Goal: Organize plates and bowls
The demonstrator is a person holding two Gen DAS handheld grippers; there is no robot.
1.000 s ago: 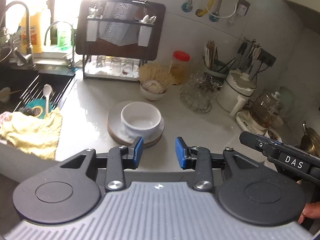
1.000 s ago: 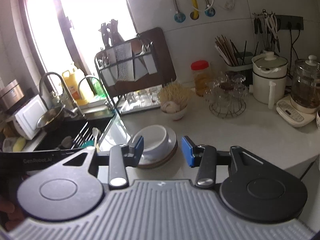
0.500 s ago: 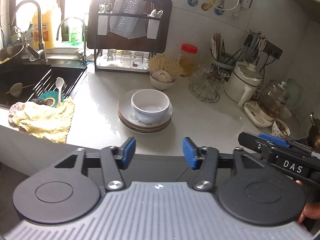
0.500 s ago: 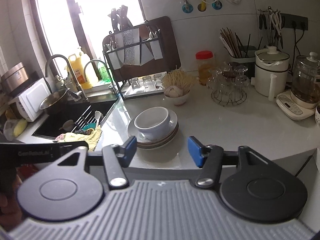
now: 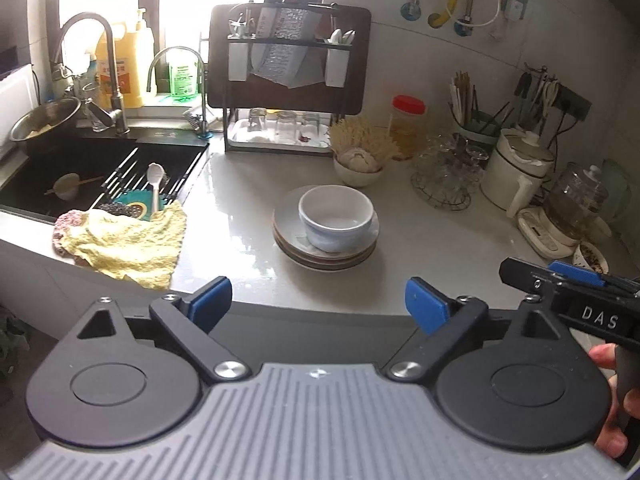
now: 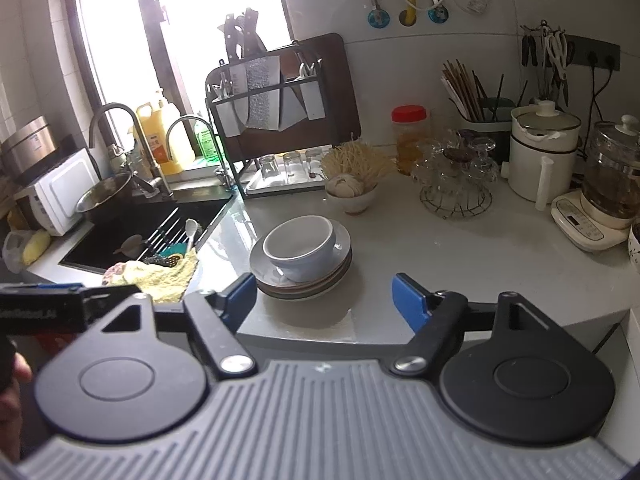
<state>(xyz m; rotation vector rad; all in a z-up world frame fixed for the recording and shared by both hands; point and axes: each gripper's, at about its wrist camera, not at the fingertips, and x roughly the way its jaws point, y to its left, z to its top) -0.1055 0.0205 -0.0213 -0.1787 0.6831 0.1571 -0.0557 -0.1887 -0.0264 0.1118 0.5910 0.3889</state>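
Bowl (image 5: 336, 218) on plates (image 5: 325, 254), bench (image 5: 244, 200): glazed, rigid, brittle, slippery. Grip at rim. Left hand-held gripper (image 5: 318, 305) and right hand-held gripper (image 6: 324, 296) opening, empty

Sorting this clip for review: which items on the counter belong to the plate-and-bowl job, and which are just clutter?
Job items: white bowl; stack of plates beneath it.

Clutter: yellow cloth; red-lidded jar; glass-cup rack; white pot; knife rack.
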